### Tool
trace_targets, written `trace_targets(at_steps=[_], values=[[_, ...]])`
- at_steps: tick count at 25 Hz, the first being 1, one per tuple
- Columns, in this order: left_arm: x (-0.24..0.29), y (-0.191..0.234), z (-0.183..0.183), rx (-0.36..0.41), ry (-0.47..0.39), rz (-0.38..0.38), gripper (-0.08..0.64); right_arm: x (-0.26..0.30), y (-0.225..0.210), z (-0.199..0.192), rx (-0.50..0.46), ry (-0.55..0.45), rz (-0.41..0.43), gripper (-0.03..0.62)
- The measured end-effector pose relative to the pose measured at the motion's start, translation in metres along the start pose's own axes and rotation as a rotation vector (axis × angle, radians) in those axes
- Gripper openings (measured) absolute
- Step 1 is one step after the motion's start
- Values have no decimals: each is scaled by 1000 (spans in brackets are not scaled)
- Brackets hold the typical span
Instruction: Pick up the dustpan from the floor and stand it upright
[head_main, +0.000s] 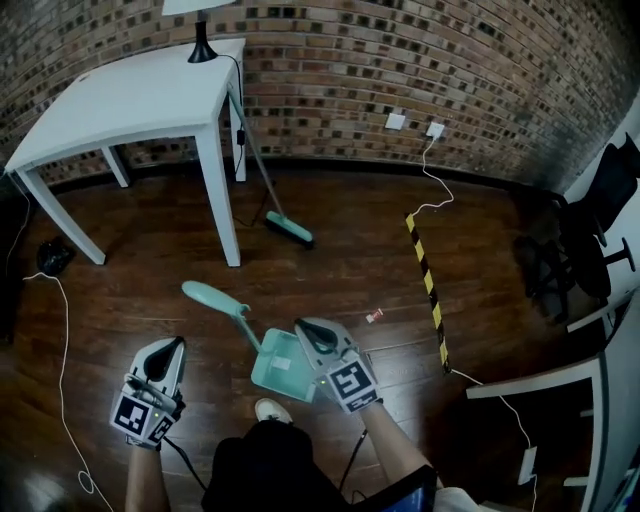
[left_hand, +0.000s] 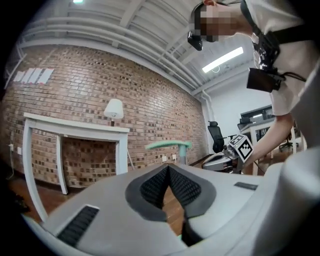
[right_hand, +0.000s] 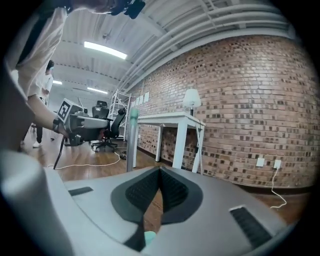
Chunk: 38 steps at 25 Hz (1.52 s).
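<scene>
The teal dustpan (head_main: 283, 365) stands on the wooden floor with its long handle (head_main: 212, 297) raised toward the upper left. In the left gripper view the handle's grip (left_hand: 168, 145) shows level, beyond the jaws. My right gripper (head_main: 308, 328) hovers over the pan's right edge, shut, with nothing between its pads (right_hand: 160, 170); a teal sliver shows below the jaws. My left gripper (head_main: 175, 345) is off to the pan's left, apart from it, also shut and empty (left_hand: 168, 167).
A white table (head_main: 140, 90) with a lamp (head_main: 202, 48) stands at the back left, and a broom (head_main: 290, 230) leans on it. A yellow-black strip (head_main: 428, 285) crosses the floor at right. An office chair (head_main: 590, 230), a desk (head_main: 540, 380) and cables lie around.
</scene>
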<state>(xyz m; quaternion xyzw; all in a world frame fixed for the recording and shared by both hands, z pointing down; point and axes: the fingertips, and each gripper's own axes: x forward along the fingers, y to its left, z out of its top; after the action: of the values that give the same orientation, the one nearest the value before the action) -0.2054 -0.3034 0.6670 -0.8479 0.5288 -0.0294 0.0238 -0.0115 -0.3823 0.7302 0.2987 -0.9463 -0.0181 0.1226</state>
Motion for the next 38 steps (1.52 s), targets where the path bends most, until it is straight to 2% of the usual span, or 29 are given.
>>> trace_targets(at_steps=[3,6,11,14,18,21,26,30,35,38], values=[[-14,8,70,-12,24,20,5,-29,-8,75,24,5,-30,-14],[-29,-1,156,1,37,12,5,-69,-13,162,40,-39,-68,-15],[-56,-20,313,-11,-9,9,5,-137,-1,312,79,-101,-116,-15],[-74,-35,377,-27,-10,0,5,-179,19,374,109,-117,-135,-15],[-95,-53,442,21,-31,-7,5,-232,41,433,74,-152,-156,-15],[-102,-61,470,21,-52,7,5,-257,41,457,84,-168,-183,-15],[-102,-89,473,40,-13,25,6,-282,42,484,113,-223,-173,-14],[-100,-106,477,-8,-26,41,6,-298,44,500,111,-261,-148,-14],[-110,-125,485,-63,-70,61,6,-316,59,506,73,-257,-133,-14],[-115,-129,486,-64,-66,67,6,-316,64,510,77,-265,-134,-14]])
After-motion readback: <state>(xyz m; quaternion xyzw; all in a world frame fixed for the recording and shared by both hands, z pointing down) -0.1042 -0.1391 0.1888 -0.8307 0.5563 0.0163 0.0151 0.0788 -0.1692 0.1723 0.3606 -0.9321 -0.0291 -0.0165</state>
